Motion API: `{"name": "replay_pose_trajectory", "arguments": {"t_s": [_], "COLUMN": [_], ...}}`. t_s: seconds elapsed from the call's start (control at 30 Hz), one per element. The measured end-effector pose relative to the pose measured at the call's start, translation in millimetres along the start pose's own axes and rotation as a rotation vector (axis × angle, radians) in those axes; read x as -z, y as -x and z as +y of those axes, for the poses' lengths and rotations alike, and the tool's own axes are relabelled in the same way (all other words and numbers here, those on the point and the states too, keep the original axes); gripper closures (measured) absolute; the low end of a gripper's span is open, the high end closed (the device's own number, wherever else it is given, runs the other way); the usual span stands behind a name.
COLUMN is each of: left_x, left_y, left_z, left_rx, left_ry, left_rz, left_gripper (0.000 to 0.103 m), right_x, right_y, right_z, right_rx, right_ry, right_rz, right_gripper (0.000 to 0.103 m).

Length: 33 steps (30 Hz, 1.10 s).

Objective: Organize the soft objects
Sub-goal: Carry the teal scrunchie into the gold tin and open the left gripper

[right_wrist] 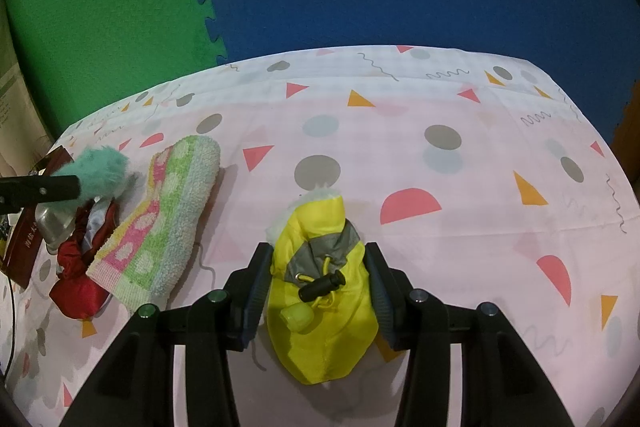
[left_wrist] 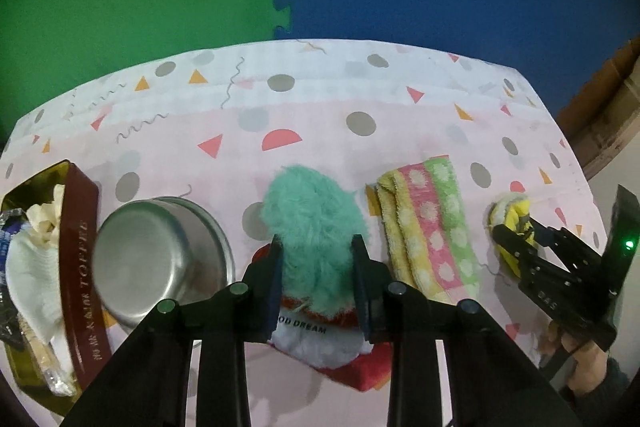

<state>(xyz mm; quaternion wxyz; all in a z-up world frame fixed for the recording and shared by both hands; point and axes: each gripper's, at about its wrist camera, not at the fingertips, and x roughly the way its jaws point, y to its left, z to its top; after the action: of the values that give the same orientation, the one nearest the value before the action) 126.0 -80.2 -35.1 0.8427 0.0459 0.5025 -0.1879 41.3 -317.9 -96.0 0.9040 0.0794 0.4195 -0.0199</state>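
Between the left hand-held gripper (left_wrist: 318, 247) pads, clamped, sits the teal fluffy toy (left_wrist: 314, 223).

Left gripper (left_wrist: 318, 247) enters from the bottom centre of the left wrist view, angled steeply down, its jaws pressed into a teal fluffy ball (left_wrist: 314, 227) from both sides. Right gripper (right_wrist: 318, 267) rises from the bottom centre of the right wrist view, also pointing down, its pads against both flanks of a yellow pouch (right_wrist: 320, 291). A hand (left_wrist: 584, 359) grips the right gripper's handle at the lower right of the left wrist view.
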Motion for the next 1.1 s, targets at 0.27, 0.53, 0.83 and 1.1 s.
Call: {"name": "replay_pose_trajectory", "arguments": {"t_s": [0.27, 0.53, 0.83, 1.1], "left_x": [9.9, 19.3, 24.3, 33.3], "left_y": [30.8, 78.0, 113.6, 119.5], "left_z": [2.7, 29.9, 90.8, 158.3], "left_rx": [-0.02, -0.074, -0.191, -0.315], "left_ry": [-0.019, -0.006, 0.078, 0.182], "left_rz": [-0.035, -0.09, -0.134, -0.118], "left_gripper": [0.076, 0.076, 0.076, 0.076], "right_x": [0.1, 0.2, 0.7, 0.6], "right_y": [0.0, -0.1, -0.6, -1.0], "right_z": [0.2, 0.0, 0.6, 1.4], "right_rx": [0.001, 0.001, 0.007, 0.011], "right_ry": [0.0, 0.0, 0.002, 0.009], "right_rz": [-0.001, -0.001, 0.0, 0.001], "right_gripper": [0.055, 0.055, 0.055, 0.055]}}
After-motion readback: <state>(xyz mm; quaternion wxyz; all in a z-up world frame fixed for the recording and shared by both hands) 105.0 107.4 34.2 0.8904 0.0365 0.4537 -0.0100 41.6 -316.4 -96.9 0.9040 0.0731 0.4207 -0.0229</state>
